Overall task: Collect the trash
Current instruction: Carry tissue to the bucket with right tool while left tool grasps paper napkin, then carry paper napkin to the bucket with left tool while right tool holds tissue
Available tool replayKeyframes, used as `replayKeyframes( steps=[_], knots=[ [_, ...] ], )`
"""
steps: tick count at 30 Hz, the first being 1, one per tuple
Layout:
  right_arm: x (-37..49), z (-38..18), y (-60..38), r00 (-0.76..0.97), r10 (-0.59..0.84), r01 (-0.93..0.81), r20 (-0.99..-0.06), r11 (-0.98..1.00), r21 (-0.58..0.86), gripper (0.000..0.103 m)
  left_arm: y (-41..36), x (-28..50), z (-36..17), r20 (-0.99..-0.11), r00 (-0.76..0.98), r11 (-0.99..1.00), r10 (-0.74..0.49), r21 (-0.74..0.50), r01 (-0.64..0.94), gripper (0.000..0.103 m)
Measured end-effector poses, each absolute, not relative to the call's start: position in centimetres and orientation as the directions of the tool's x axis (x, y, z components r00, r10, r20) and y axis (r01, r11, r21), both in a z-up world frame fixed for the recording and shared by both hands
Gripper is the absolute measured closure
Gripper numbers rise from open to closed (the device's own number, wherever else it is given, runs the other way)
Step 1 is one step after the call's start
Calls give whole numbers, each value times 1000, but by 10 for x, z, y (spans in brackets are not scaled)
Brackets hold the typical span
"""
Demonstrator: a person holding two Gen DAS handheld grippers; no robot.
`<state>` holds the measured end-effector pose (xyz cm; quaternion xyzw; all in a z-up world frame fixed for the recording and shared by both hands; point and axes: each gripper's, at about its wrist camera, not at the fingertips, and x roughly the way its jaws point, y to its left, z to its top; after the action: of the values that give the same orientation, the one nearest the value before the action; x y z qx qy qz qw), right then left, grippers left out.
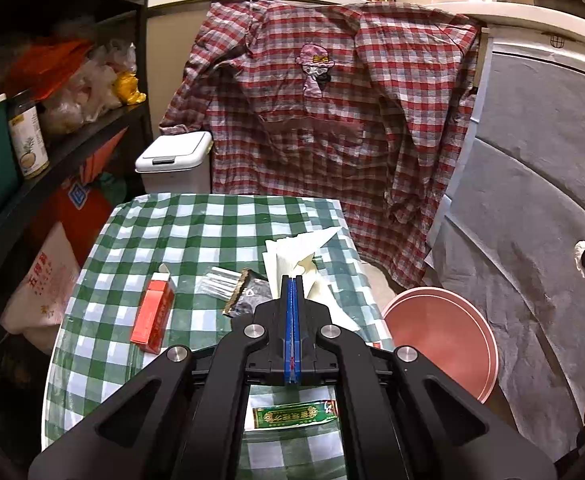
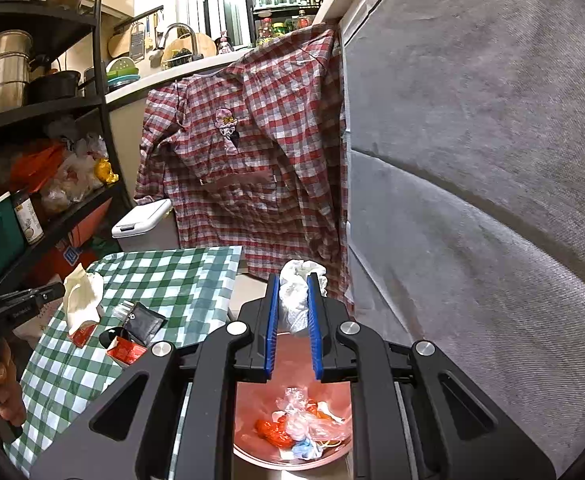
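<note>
My left gripper [image 1: 292, 280] is shut over the green checked table [image 1: 196, 232], its blue pads pinching a white napkin [image 1: 304, 252]; in the right wrist view that napkin [image 2: 82, 296] hangs at the left gripper's [image 2: 58, 290] tip. On the table lie a red box [image 1: 154, 312], a clear wrapper [image 1: 218, 286], a dark wrapper [image 1: 248, 296] and a green packet [image 1: 296, 416]. My right gripper [image 2: 294, 300] is shut on a crumpled white tissue [image 2: 298, 296], above a pink bin [image 2: 252, 396] that holds plastic and paper scraps. The bin [image 1: 444, 336] stands on the floor right of the table.
A red plaid shirt [image 1: 332, 120] hangs over the counter behind the table. A white lidded bin [image 1: 172, 160] stands beyond the table's far edge. Black shelving [image 1: 72, 140] packed with bags lines the left. A grey cloth-covered cabinet [image 2: 472, 160] stands close on the right.
</note>
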<state>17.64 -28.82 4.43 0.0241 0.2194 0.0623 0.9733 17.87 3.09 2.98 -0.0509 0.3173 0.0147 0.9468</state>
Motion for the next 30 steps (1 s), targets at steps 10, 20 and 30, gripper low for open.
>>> replayKeyframes(
  steps=[10, 20, 30],
  knots=[
    [176, 44, -297, 897, 122, -96, -425, 992, 83, 89, 20, 183, 31, -596, 803, 995, -21, -89, -40, 103],
    [180, 42, -298, 893, 123, -96, -432, 992, 84, 89, 17, 189, 27, -600, 799, 996, -29, -85, -27, 103],
    [187, 40, -292, 890, 124, -100, -439, 992, 78, 89, 11, 195, 24, -606, 795, 997, -39, -82, -13, 103]
  ],
)
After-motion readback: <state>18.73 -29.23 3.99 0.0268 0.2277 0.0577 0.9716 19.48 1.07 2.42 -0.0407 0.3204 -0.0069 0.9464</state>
